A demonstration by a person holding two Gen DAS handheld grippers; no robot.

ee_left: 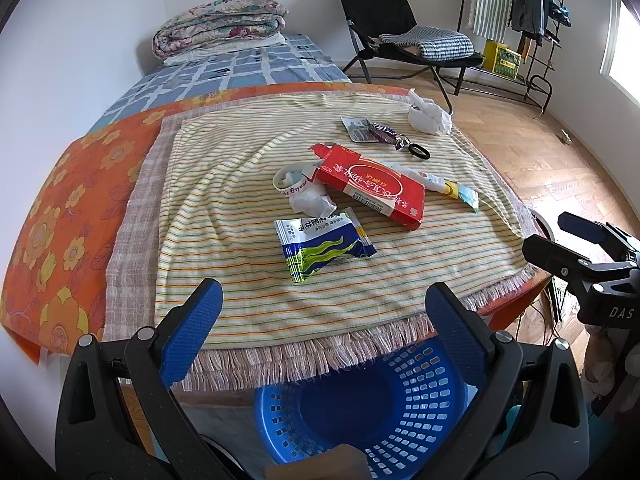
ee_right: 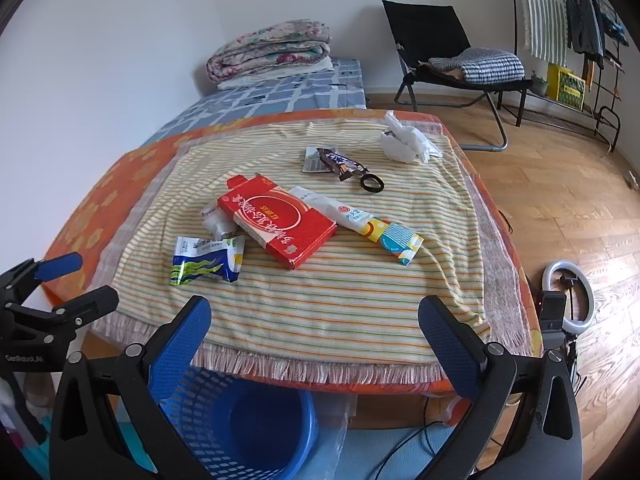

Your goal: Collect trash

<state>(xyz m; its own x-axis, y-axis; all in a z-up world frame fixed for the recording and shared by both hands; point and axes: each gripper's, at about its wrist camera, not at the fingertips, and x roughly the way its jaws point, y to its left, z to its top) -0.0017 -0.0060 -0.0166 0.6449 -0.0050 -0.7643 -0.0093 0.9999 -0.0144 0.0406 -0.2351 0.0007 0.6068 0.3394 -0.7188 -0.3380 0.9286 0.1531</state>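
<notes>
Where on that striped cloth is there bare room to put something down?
The near strip between the fringe and the blue-green packet is bare, as is the cloth's left side. The middle is crowded: red box, crumpled paper, long wrapper.

Bare striped cloth [ee_right: 340, 312] lies open at 6 o'clock; red box [ee_right: 276, 224] blocks centre, blue basket [ee_right: 240, 428] sits below.
</notes>
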